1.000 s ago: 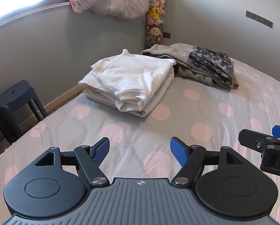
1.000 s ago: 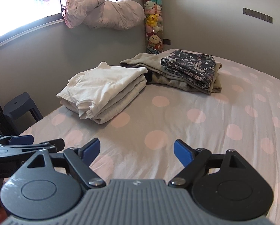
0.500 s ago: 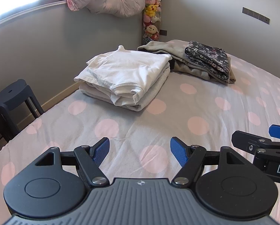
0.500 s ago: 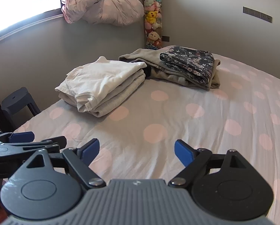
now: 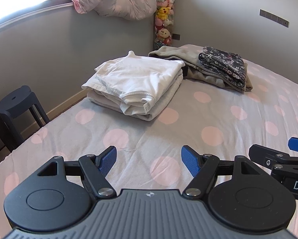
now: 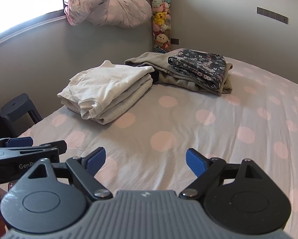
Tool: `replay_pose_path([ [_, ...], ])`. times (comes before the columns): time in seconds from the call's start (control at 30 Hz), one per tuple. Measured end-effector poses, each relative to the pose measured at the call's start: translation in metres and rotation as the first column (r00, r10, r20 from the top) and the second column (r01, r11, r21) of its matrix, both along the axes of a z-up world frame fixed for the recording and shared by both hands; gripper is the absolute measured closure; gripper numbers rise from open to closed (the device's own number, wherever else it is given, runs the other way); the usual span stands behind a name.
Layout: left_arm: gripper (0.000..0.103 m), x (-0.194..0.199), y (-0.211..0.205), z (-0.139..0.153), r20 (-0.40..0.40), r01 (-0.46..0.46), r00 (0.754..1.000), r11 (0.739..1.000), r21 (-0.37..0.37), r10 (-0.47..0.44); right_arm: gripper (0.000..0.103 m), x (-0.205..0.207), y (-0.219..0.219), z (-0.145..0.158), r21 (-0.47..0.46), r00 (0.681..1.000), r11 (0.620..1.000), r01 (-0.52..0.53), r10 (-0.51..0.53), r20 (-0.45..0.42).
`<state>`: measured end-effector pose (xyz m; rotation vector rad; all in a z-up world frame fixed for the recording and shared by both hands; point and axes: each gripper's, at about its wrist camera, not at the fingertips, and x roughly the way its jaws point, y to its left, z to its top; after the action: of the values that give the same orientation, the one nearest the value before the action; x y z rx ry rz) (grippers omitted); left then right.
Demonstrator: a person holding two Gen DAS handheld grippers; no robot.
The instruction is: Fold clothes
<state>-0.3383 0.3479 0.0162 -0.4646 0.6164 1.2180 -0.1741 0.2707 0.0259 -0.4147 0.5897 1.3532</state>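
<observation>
1. Clothes lie folded on the far part of the bed [image 5: 218, 119]: a white stack [image 5: 137, 83] at left, just beside a beige pile [image 5: 190, 63] topped by a dark floral garment [image 5: 224, 67] at right.
2. Left gripper [image 5: 149, 159] hovers over the near bedsheet, blue pads apart, nothing between them.
3. Right gripper [image 6: 146, 159] is likewise spread wide and empty.
4. Dark stool [image 5: 17, 101] stands on the floor at left.

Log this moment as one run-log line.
left gripper: open, empty | right gripper: open, empty | white folded stack: on bed, untouched | floral folded garment: atop beige pile
</observation>
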Motion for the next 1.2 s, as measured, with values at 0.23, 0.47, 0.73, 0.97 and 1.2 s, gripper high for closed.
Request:
replay_pose_path([
  [0.23, 0.033, 0.000, -0.002, 0.001, 0.000, -0.003, 1.000, 1.000, -0.003, 0.003, 0.014, -0.001, -0.002, 0.000, 0.001, 1.000, 1.000, -0.006, 0.006, 0.000],
  [0.47, 0.032, 0.003, -0.007, 0.002, -0.019, 0.003, 1.000, 1.000, 0.007, -0.003, 0.014, -0.004, -0.004, 0.001, 0.002, 1.000, 1.000, -0.012, 0.012, 0.003],
  [0.73, 0.032, 0.004, -0.009, 0.003, -0.018, 0.017, 1.000, 1.000, 0.004, -0.017, 0.014, -0.007, -0.006, 0.001, 0.004, 1.000, 1.000, -0.019, 0.019, 0.005],
  [0.97, 0.032, 0.004, -0.011, 0.002, -0.021, 0.019, 1.000, 1.000, 0.000, -0.019, 0.014, -0.007, -0.008, 0.001, 0.005, 1.000, 1.000, -0.018, 0.018, 0.003],
  [1.2, 0.032, 0.005, -0.014, 0.001, -0.024, 0.020, 1.000, 1.000, -0.001, -0.020, 0.014, -0.006, -0.011, -0.001, 0.005, 1.000, 1.000, -0.016, 0.016, -0.003],
])
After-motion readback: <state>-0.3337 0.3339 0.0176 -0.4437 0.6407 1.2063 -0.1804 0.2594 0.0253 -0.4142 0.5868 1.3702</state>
